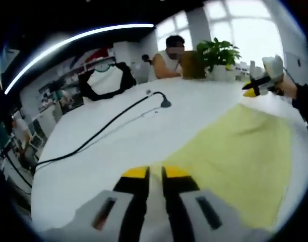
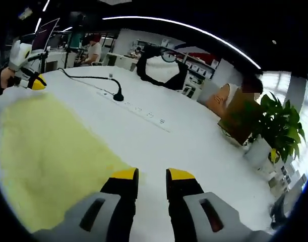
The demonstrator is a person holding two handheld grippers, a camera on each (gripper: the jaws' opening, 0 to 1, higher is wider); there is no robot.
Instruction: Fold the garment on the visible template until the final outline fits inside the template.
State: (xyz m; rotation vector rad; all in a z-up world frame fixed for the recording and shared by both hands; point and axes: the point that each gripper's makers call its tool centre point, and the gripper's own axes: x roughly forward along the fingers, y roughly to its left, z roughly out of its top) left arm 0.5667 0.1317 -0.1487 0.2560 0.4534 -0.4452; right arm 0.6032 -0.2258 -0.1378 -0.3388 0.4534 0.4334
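A pale yellow garment (image 1: 239, 151) lies spread flat on the white table (image 1: 118, 146). My left gripper (image 1: 155, 174) hovers at its near corner, open by a narrow gap with nothing between its yellow-tipped fingers. In the right gripper view the garment (image 2: 48, 146) stretches away to the left. My right gripper (image 2: 152, 176) stands open beside its near edge, over bare table (image 2: 194, 136), and holds nothing. Each gripper also appears in the other's view, held in a hand past the garment's far side: the right gripper (image 1: 257, 88) and the left gripper (image 2: 32, 80).
A black cable (image 1: 103, 128) runs across the table to a small black stand (image 1: 165, 103). A black-and-white garment (image 1: 106, 80) lies at the far edge. A potted plant (image 1: 217, 53) and a seated person (image 1: 169, 60) are at the far side.
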